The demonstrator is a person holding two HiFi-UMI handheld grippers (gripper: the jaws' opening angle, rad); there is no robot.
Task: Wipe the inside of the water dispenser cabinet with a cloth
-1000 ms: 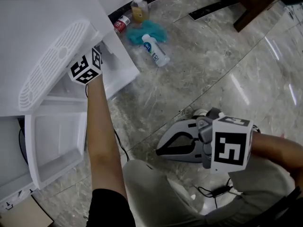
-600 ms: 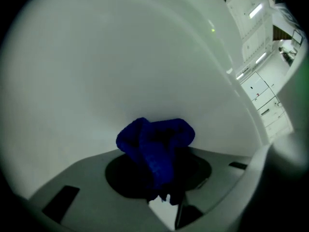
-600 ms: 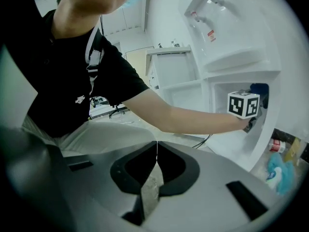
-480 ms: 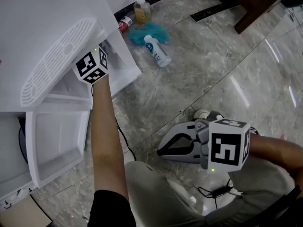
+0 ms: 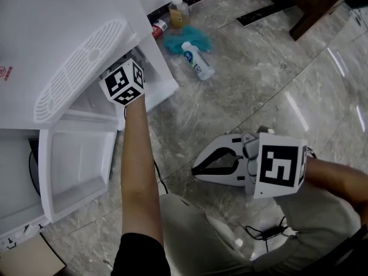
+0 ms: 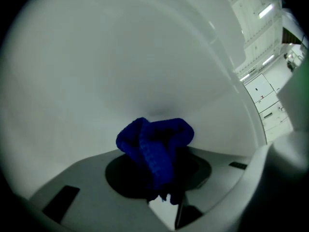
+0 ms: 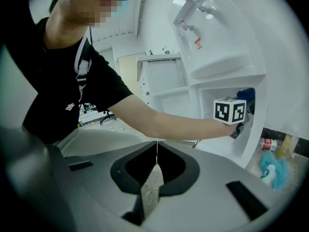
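Note:
My left gripper (image 6: 161, 185) is shut on a bunched blue cloth (image 6: 154, 146), which lies against a white inner wall of the water dispenser cabinet (image 6: 120, 66). In the head view only its marker cube (image 5: 125, 82) shows at the cabinet opening; the jaws are hidden inside. The right gripper view shows the blue cloth (image 7: 247, 94) poking out past that cube (image 7: 230, 110) in the lower compartment. My right gripper (image 5: 197, 167) hangs shut and empty above the floor, away from the white dispenser (image 5: 52, 45).
The cabinet door (image 5: 75, 165) stands open towards me at the left. On the marble floor beyond lie a white bottle (image 5: 198, 61), a teal cloth (image 5: 185, 38), an amber bottle (image 5: 179, 12) and a red can (image 5: 158, 27). Dark wooden furniture (image 5: 322, 4) stands far right. A cable (image 5: 270, 232) trails near my leg.
The head view has drifted a little. The left gripper's cube has edged slightly right at the cabinet opening, still with the cloth. The right gripper stays shut in place.

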